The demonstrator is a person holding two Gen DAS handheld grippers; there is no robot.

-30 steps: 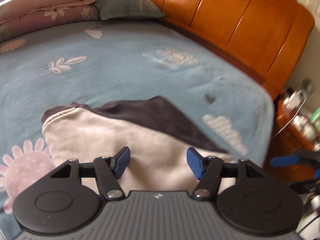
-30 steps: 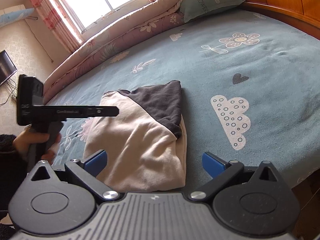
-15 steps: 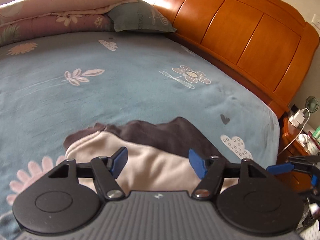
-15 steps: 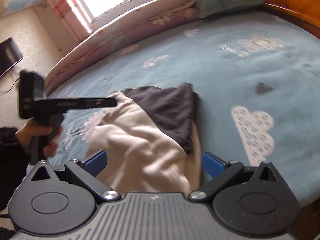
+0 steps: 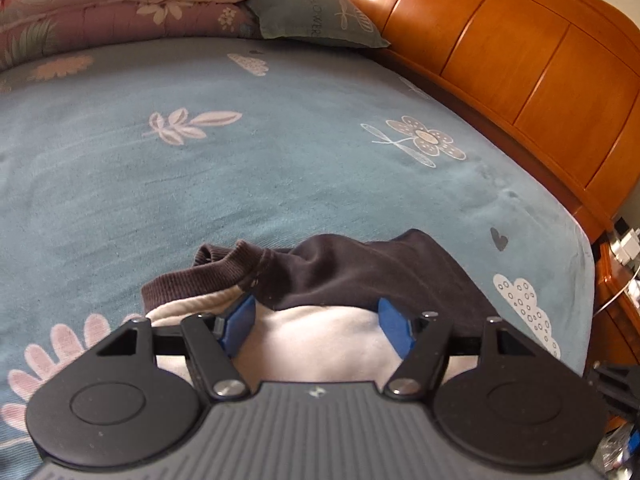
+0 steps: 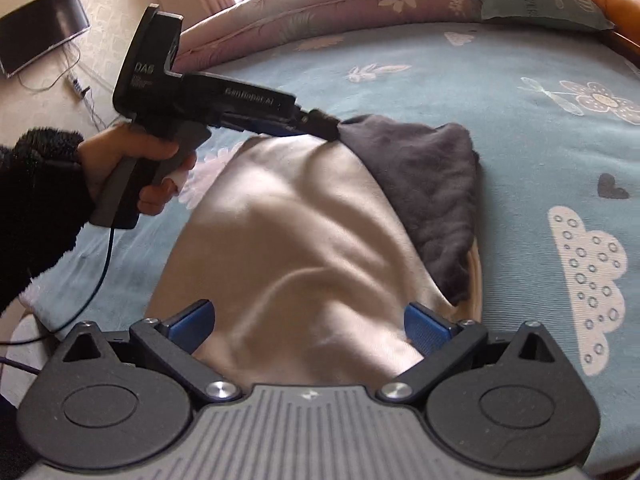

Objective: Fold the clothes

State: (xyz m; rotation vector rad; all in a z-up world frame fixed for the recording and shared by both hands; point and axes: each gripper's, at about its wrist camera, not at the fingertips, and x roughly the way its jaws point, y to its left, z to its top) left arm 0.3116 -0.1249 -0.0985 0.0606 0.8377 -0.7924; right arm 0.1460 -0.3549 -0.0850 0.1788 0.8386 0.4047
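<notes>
A folded garment lies on the blue bed sheet (image 5: 240, 184): a cream body (image 6: 288, 232) with a dark brown part (image 6: 424, 176) laid over its right side. In the left wrist view the ribbed brown collar edge (image 5: 200, 276) bunches just ahead of my left gripper (image 5: 316, 320), which is open with cream and brown cloth between its blue pads (image 5: 240, 320). From the right wrist view that left gripper (image 6: 320, 126), held by a hand (image 6: 132, 168), touches the garment's far edge. My right gripper (image 6: 308, 324) stands wide open over the garment's near end.
A rolled quilt (image 5: 120, 12) and a teal pillow (image 5: 316, 16) lie at the bed's far end. The wooden headboard (image 5: 520, 72) runs along the right, with a nightstand (image 5: 624, 264) beyond the corner. A screen (image 6: 44, 28) and cables lie on the floor at left.
The left gripper has dropped down onto the garment's far collar edge, and cloth now sits between its pads. The right gripper has moved in closer over the near end. Both stayed open.
</notes>
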